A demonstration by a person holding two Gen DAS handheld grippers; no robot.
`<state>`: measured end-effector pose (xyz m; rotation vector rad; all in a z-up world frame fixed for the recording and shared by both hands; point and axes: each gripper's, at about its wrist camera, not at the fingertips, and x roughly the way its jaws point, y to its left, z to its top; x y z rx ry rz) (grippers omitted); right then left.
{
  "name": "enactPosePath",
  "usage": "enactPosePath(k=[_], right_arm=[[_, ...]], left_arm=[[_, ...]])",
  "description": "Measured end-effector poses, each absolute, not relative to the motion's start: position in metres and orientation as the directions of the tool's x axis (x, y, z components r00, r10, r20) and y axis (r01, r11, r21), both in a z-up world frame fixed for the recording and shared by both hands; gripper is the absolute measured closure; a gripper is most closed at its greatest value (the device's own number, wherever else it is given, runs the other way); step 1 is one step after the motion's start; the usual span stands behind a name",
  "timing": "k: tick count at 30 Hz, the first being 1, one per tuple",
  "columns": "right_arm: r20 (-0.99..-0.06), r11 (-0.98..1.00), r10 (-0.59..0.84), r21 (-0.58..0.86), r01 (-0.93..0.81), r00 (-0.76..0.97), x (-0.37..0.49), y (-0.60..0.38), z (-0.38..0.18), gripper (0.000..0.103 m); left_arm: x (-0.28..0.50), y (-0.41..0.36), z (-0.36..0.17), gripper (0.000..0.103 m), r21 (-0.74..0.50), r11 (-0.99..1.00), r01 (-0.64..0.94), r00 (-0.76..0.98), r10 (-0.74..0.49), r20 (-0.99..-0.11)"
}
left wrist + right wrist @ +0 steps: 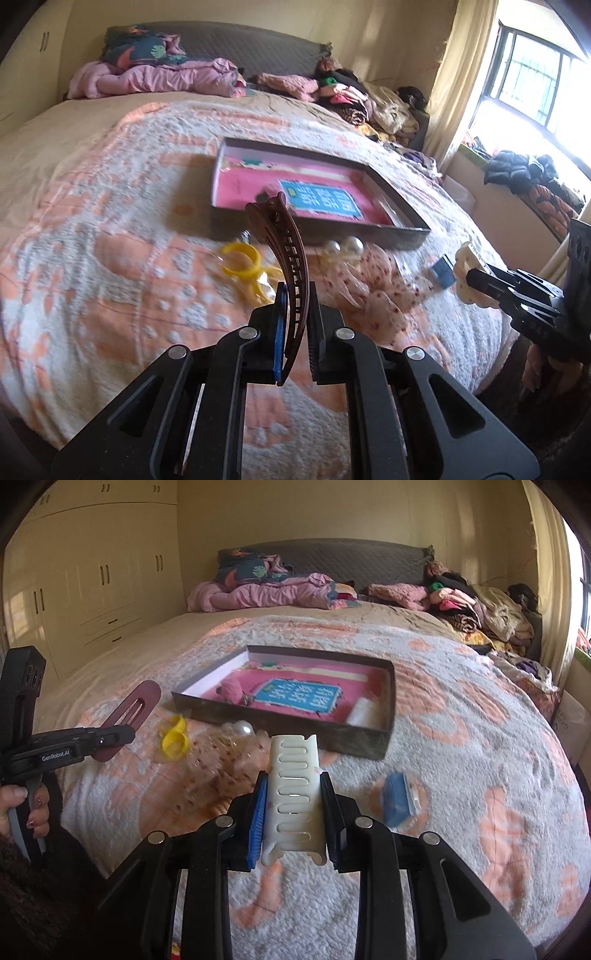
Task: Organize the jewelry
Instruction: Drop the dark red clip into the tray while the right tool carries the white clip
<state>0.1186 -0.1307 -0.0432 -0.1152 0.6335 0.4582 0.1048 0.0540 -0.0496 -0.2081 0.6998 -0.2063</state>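
My left gripper (295, 295) is shut on a long brown hair clip (286, 254) and holds it above the blanket, in front of the shallow dark box (402, 230) with a pink lining. My right gripper (293, 786) is shut on a white hair clip (293, 794), also held in front of the box (354, 744). In the right wrist view the left gripper (110, 738) shows at the left with the brown clip (129, 712). In the left wrist view the right gripper (476, 280) holds the white clip (467, 266) at the right.
Yellow rings (240, 264), large pearl pieces (345, 245), a floral scrunchie (369, 291) and a small blue box (395, 801) lie on the blanket near the box front. Piled clothes (472, 609) and pillows sit at the headboard. A wardrobe (92, 579) stands at the left.
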Motion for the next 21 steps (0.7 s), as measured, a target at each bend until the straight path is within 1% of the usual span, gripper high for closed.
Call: enactPosePath(k=[12, 21], right_arm=[[-0.530, 0.852, 0.439, -0.009, -0.523, 0.725, 0.143, -0.090, -0.012, 0.077], [-0.483, 0.843, 0.462, -0.019, -0.537, 0.743, 0.170, -0.069, 0.006, 0.077]], left_arm=[[0.124, 0.076, -0.025, 0.099, -0.240, 0.966, 0.096, 0.798, -0.218, -0.561], [0.152, 0.082, -0.010, 0.099, -0.233, 0.967, 0.102, 0.815, -0.215, -0.539]])
